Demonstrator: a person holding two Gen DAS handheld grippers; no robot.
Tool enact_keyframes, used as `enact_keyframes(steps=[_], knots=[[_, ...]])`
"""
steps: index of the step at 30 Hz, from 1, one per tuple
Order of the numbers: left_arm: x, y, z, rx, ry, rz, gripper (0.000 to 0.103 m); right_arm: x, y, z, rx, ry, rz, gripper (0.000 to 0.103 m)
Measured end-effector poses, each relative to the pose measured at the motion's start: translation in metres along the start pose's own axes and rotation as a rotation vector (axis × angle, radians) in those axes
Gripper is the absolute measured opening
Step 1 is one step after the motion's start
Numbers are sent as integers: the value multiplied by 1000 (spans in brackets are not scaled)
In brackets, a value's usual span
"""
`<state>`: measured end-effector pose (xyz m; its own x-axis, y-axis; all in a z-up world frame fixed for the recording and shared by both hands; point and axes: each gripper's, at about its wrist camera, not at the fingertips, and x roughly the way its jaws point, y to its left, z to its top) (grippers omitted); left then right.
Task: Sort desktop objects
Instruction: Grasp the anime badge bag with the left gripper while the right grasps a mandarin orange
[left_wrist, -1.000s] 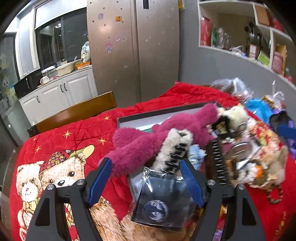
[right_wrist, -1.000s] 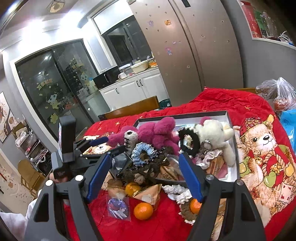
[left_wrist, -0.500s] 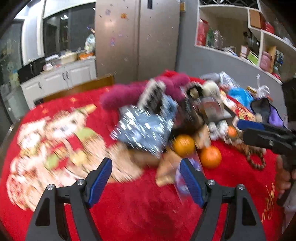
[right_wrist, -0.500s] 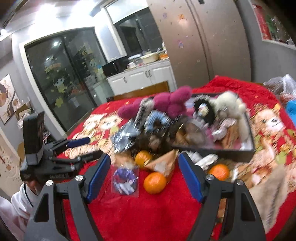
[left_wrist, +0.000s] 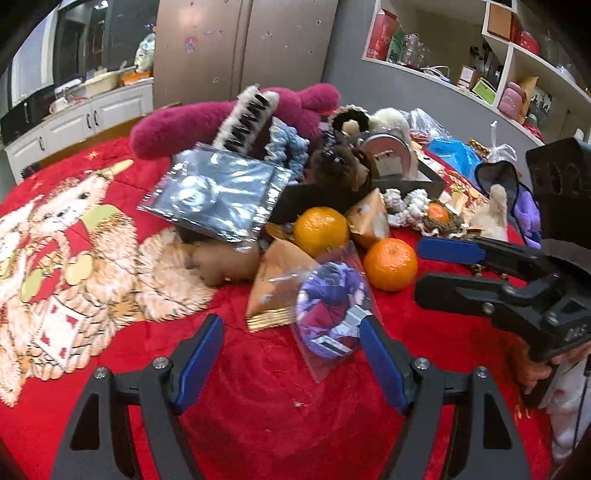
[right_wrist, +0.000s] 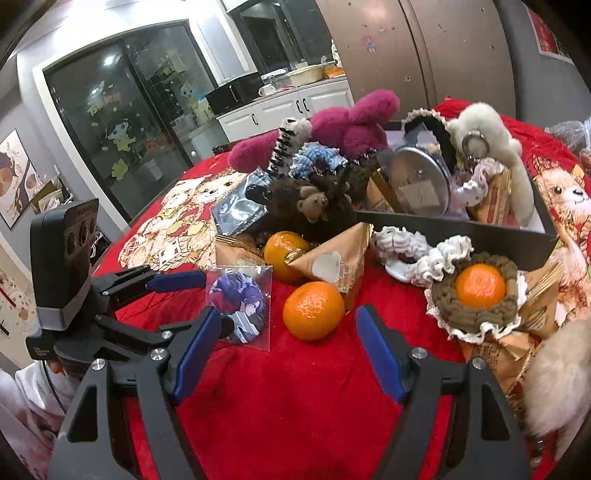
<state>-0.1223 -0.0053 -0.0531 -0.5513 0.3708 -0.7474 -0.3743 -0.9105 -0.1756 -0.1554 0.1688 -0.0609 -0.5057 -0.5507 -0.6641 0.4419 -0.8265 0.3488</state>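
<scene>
On plush red cloth (left_wrist: 258, 387): 2 round glossy oranges (right_wrist: 313, 310), crinkly bagged badge (left_wrist: 330, 306).

The person (right_wrist: 26, 398) is cut off at the left edge of the right wrist view, only a pale sleeve being shown. The black tray (right_wrist: 458, 229) is largely buried under heaped toys. Print on the tan packet (right_wrist: 332, 264) cannot be read.

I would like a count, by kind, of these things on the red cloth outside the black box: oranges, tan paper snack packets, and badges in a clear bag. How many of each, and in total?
Oranges: 3
Tan paper snack packets: 3, as far as visible
Badges in a clear bag: 1
Total: 7
</scene>
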Motion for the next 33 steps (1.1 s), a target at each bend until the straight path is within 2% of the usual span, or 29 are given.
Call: enact_keyframes(steps=[3,8,10,13,18,19,21,23,26,31,32,33], knots=[[4,-3,1,-5,11,-22,78,8,-1,0,14,5,-28,76],[7,-7,3,0,12,-17,78,16,-3,4,35,11,-34,75],[8,-10,3,16,17,2,78,21,-4,5,50,26,-27,74],[11,-17,2,52,29,47,78,31,-4,6,63,58,-34,67],[14,-26,1,99,41,101,76,37,8,6,29,66,-111,58],[14,-26,1,100,39,100,73,38,9,6,30,64,-124,56],[11,-25,1,98,29,108,52,38,8,5,42,61,-135,42],[11,-23,1,90,21,112,36,38,6,3,52,57,-121,39],[8,-23,1,93,17,102,31,37,6,2,53,52,-122,38],[1,-33,-3,136,-2,105,17,34,7,1,42,45,-125,38],[0,-35,-3,140,-3,100,14,33,8,1,38,44,-126,38],[-1,-36,-3,141,-7,96,6,32,9,1,35,42,-128,38]])
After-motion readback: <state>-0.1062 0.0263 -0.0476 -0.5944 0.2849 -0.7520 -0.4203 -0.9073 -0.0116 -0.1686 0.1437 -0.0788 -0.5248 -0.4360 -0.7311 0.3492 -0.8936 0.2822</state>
